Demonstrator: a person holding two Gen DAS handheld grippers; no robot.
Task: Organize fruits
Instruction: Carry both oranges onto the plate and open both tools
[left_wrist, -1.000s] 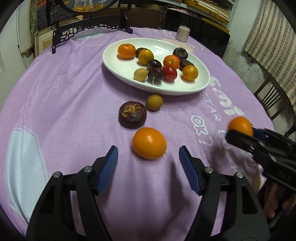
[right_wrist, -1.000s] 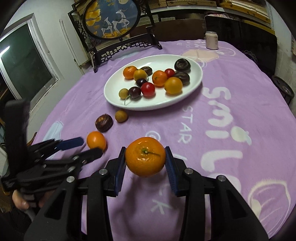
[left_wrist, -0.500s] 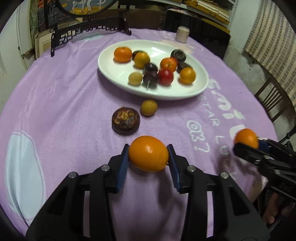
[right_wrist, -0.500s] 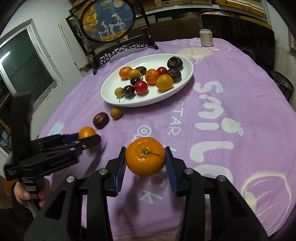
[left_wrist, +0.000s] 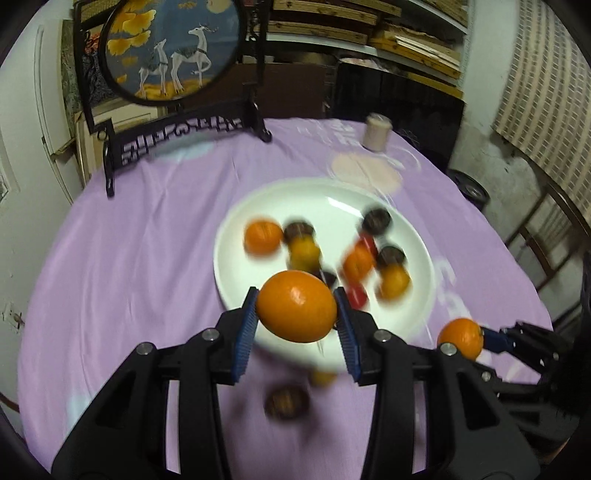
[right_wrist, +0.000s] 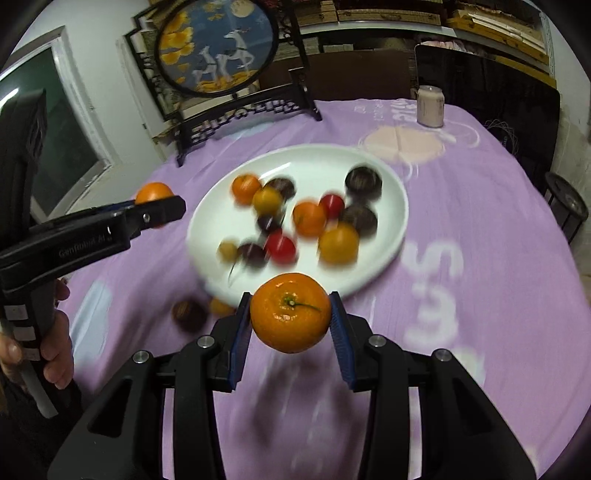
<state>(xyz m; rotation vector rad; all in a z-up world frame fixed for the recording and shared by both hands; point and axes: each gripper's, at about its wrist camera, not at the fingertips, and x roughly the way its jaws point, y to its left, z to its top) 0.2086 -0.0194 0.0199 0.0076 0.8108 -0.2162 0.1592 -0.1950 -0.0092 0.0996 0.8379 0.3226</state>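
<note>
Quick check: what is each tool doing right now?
Left tool: shut on a smooth round orange fruit.
Right tool: shut on a round orange mandarin with a green stem.

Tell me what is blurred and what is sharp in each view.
Left wrist view: the held orange and left tool are sharp; the plate and its fruit smear. Right wrist view: the stemmed orange and right tool are crisp; the plate's fruit streaks.

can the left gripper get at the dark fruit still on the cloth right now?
Probably not. The left gripper is already shut on an orange, so its jaws are full. The dark fruit lies in the open on the purple cloth, nothing over it; the orange would need dropping on the white plate first.
</note>
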